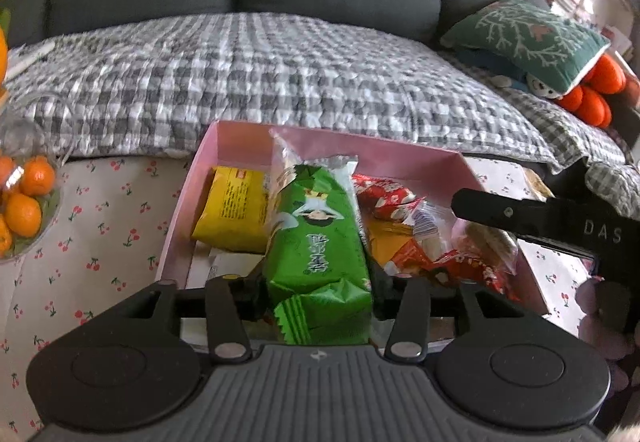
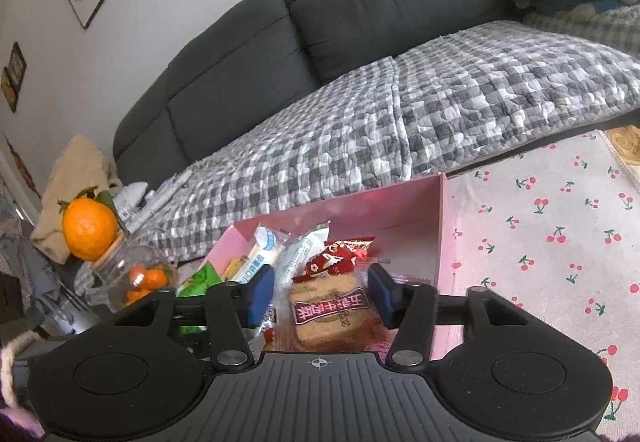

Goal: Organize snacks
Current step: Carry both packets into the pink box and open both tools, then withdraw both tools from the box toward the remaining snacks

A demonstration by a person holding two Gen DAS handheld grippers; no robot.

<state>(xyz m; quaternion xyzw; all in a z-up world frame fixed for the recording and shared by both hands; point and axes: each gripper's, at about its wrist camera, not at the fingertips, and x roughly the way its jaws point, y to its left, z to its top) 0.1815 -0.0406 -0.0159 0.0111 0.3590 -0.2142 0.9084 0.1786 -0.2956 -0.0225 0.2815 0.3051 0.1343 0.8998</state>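
Observation:
A pink box [image 1: 240, 140] on the table holds several snack packets. A long green packet [image 1: 316, 242] lies on top of them, between the fingers of my left gripper [image 1: 318, 294], whose jaws stand just clear of its sides. A yellow packet [image 1: 232, 210] lies to its left and red packets [image 1: 384, 198] to its right. In the right wrist view my right gripper [image 2: 320, 296] hangs over the same box [image 2: 400, 210], open, with a clear-wrapped brown biscuit pack [image 2: 332, 310] lying loose between its blue pads [image 2: 260, 294]. Red [image 2: 340, 250] and white-blue packets [image 2: 266, 242] lie behind it.
A cherry-print cloth [image 2: 540, 242] covers the table. A glass jar of small oranges [image 2: 132, 274] with a big orange [image 2: 88, 230] on its lid stands left of the box. A grey sofa with a checked blanket [image 1: 280, 82] and a green cushion [image 1: 532, 38] runs behind.

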